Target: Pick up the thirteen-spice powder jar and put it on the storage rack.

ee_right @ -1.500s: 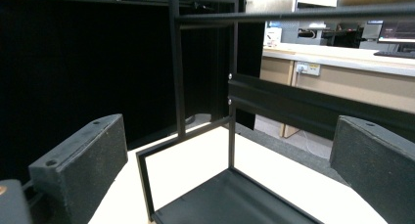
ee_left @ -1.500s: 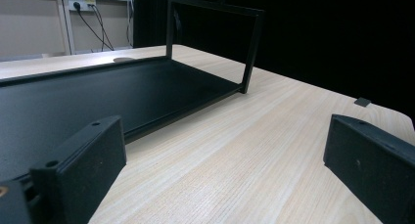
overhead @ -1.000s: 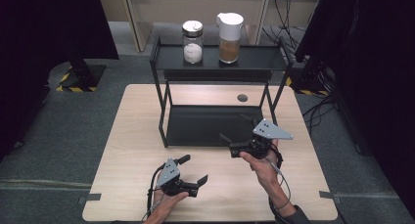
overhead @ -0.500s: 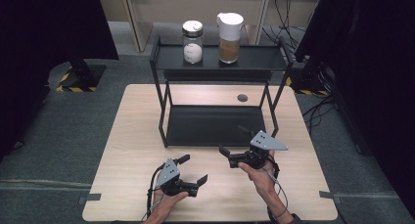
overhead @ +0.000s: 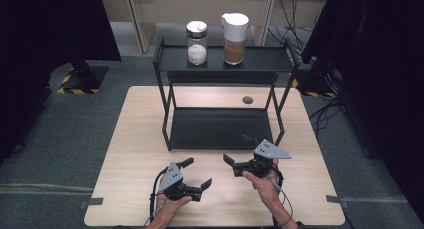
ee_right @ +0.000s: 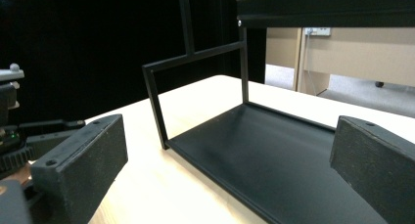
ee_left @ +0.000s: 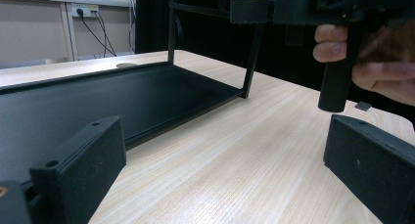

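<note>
Hovering spread and empty, left claw (overhead: 196, 173) and right claw (overhead: 236, 150) face the unlabelled rack (overhead: 222, 129).

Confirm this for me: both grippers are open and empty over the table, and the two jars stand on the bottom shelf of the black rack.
One thing is off: the two jars stand on the top shelf of the black rack, not the bottom one, as the high view shows. The left gripper and right gripper are indeed open and empty.

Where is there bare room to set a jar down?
The rack's lower tray is bare, bordered by its four legs. The wooden tabletop left of the rack is free too. The top shelf is crowded at its middle by the glass jar and pitcher.
</note>
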The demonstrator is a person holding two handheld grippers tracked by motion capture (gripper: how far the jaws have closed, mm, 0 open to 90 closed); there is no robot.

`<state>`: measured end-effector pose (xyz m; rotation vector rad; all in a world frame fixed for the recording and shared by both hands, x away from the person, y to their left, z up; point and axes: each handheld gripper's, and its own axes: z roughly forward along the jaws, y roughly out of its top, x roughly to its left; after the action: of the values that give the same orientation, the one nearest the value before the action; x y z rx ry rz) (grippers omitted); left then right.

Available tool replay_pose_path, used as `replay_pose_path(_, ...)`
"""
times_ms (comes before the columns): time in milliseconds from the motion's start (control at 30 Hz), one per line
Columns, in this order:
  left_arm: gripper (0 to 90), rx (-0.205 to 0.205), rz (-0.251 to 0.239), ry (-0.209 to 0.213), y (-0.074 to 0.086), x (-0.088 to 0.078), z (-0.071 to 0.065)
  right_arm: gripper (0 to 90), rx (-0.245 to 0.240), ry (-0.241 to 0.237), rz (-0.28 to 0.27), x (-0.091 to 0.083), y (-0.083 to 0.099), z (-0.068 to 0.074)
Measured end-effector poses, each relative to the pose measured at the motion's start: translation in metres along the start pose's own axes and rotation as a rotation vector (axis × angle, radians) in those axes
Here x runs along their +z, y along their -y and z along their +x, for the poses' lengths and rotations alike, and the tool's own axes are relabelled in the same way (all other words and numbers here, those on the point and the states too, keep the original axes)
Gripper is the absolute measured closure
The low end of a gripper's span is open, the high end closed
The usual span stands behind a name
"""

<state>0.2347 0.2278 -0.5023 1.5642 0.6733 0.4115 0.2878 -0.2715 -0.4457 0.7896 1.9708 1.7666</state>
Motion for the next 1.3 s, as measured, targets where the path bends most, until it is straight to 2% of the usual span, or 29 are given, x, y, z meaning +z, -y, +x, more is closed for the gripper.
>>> replay_pose_path(433,1.5,-0.001,-0.006,-0.007,0.0007,-0.0010,-0.0002,0.8,0.010,-0.006,0.015,0.0043,0.0079,-0.0007)
replay_pose_path(1300,1.6,-0.004,-0.006,-0.009,0.0008,-0.0012,0.0001,0.8,0.024,-0.012,0.016,0.0054,0.0093,-0.0019)
